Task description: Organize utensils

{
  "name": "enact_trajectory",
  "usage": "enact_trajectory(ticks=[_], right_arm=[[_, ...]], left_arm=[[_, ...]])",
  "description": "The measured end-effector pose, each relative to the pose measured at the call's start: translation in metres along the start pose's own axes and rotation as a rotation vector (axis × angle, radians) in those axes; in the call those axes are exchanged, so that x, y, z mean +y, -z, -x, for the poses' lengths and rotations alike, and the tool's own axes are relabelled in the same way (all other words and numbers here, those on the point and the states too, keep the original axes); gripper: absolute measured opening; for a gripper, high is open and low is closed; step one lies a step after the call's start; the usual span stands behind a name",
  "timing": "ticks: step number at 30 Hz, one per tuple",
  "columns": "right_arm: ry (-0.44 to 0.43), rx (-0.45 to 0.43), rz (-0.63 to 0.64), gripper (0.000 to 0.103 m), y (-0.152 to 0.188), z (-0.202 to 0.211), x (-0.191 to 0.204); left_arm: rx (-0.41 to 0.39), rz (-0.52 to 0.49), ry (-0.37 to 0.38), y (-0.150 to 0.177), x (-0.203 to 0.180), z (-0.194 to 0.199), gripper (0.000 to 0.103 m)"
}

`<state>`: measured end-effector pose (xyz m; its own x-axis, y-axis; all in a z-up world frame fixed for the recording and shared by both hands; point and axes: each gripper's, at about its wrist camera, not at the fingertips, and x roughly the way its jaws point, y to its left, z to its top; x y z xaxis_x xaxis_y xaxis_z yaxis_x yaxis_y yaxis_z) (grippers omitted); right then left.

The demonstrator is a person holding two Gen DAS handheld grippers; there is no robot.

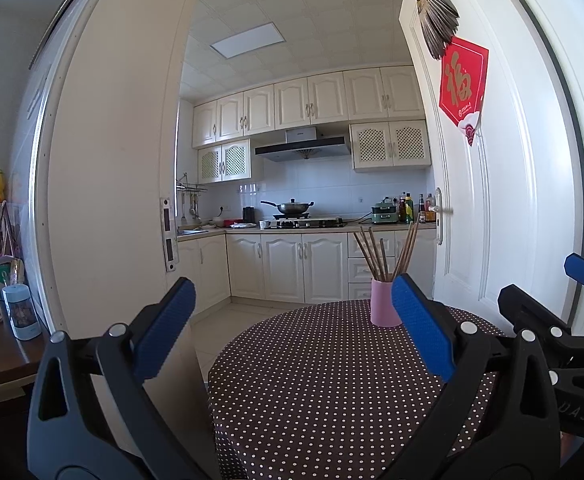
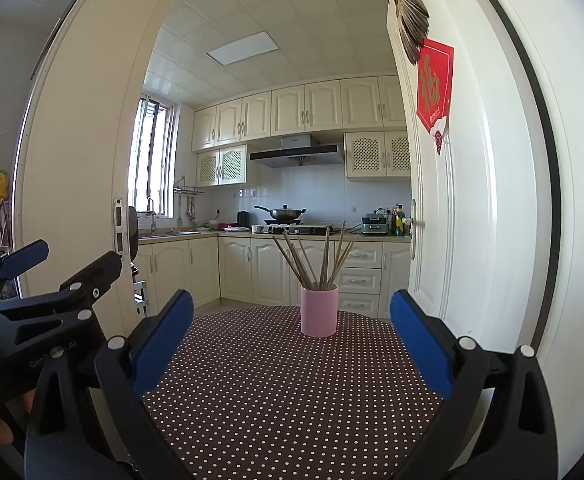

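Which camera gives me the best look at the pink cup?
Right wrist: the cup sits centered and unblocked, chopsticks fanned out. In the left wrist view, a blue finger covers its right edge.

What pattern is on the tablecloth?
The tablecloth is dark brown with small white polka dots, shown best in the right wrist view.

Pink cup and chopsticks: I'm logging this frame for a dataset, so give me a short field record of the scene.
holder: pink cup, upright on the table
contents: wooden chopsticks, fanned out, ends sticking up
surface: round table with brown polka-dot cloth
left gripper: open, holding nothing, short of the cup
right gripper: open, holding nothing, cup centred ahead between its fingers
loose utensils on table: none visible
background: kitchen seen through an open white door
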<state>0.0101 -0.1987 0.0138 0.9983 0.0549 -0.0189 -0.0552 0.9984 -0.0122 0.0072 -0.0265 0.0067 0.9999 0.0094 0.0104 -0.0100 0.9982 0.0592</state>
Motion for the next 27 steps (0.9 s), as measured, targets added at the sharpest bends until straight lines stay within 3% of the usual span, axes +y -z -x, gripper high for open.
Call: enact_trajectory(ticks=[27], right_arm=[[0.002,0.013,-0.001,0.095,0.0020,-0.0035,0.0056]], left_arm=[[0.013,0.002,-0.005,0.0002,0.0046,-0.0052,0.097]])
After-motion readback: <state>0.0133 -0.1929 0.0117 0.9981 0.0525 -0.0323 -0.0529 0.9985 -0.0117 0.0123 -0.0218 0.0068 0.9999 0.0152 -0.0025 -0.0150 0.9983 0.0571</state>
